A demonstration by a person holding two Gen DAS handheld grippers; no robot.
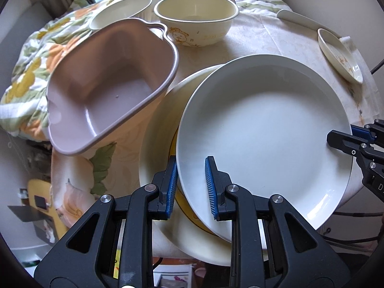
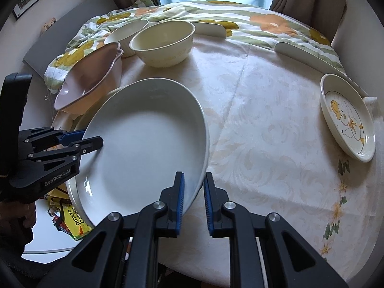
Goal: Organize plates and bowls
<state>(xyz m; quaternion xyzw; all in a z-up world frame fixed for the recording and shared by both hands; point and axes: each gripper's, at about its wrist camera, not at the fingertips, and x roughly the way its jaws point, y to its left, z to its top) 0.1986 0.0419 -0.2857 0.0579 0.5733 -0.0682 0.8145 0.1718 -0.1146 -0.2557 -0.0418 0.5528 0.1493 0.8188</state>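
Note:
A large white plate (image 1: 264, 129) (image 2: 144, 148) lies tilted on a cream plate (image 1: 158, 129) at the table's near left edge. My left gripper (image 1: 190, 187) straddles the white plate's left rim, jaws apart with a gap to the rim; it shows in the right wrist view (image 2: 92, 136). My right gripper (image 2: 194, 199) straddles the plate's right rim, jaws apart; it shows in the left wrist view (image 1: 345, 136). A pink heart-shaped bowl (image 1: 112, 84) (image 2: 88, 81) sits to the left. A cream bowl (image 1: 196, 19) (image 2: 163, 43) and a second cream bowl (image 1: 120, 12) (image 2: 124, 33) stand behind.
A small duck-pattern dish (image 2: 348, 120) (image 1: 340, 55) sits at the right edge of the table (image 2: 264, 120). Two white dishes (image 2: 307, 55) (image 2: 211, 28) lie near the floral quilt (image 2: 240, 16) at the back. A snack bag (image 2: 72, 220) lies below the table's left edge.

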